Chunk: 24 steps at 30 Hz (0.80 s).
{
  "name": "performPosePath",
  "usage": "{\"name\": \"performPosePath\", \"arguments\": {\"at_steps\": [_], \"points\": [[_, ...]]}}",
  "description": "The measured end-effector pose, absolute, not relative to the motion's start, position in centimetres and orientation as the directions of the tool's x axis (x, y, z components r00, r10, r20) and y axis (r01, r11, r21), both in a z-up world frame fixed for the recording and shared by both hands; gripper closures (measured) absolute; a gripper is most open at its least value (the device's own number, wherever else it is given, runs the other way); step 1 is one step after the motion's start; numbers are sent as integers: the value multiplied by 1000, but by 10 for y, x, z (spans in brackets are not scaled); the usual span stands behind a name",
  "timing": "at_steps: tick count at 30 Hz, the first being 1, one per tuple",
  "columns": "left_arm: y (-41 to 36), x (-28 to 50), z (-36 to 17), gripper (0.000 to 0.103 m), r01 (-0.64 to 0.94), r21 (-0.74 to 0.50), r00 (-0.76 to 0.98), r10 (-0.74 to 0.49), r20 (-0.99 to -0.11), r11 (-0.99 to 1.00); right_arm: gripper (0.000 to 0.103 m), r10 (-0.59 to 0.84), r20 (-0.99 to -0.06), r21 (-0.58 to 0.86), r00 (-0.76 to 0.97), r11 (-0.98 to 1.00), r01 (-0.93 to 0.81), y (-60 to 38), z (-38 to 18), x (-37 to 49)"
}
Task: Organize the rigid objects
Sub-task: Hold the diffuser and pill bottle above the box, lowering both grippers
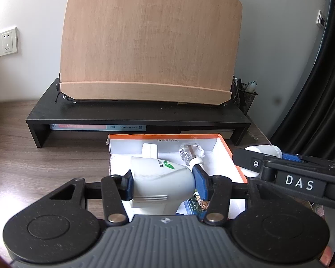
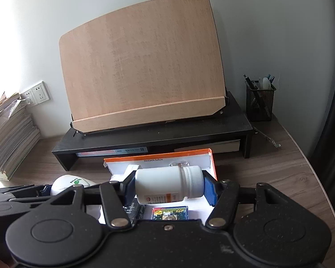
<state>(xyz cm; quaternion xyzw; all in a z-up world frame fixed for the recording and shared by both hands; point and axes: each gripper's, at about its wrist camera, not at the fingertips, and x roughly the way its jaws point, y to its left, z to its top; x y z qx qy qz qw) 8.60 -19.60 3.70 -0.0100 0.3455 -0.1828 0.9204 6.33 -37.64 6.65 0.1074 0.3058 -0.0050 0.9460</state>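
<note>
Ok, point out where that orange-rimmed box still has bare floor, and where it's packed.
Free: the white floor of the box along its right wall, beside the clear glass knob. Crowded: the near end, where a picture card and a black item lie, and the back-left corner with a white block.

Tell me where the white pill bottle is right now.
In the right wrist view, the white pill bottle lies sideways, clamped in the right gripper, held over the orange-edged box on the desk.

Two close wrist views, shared box (image 1: 225,154)
</note>
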Motion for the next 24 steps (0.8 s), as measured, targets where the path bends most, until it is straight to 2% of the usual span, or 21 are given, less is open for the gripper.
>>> {"name": "performPosePath", "arguments": {"at_steps": [24], "points": [[-204, 101, 26, 51, 354, -150, 661, -361, -658, 923, 32, 68, -628, 202, 776, 976, 77, -380, 48, 97]]}}
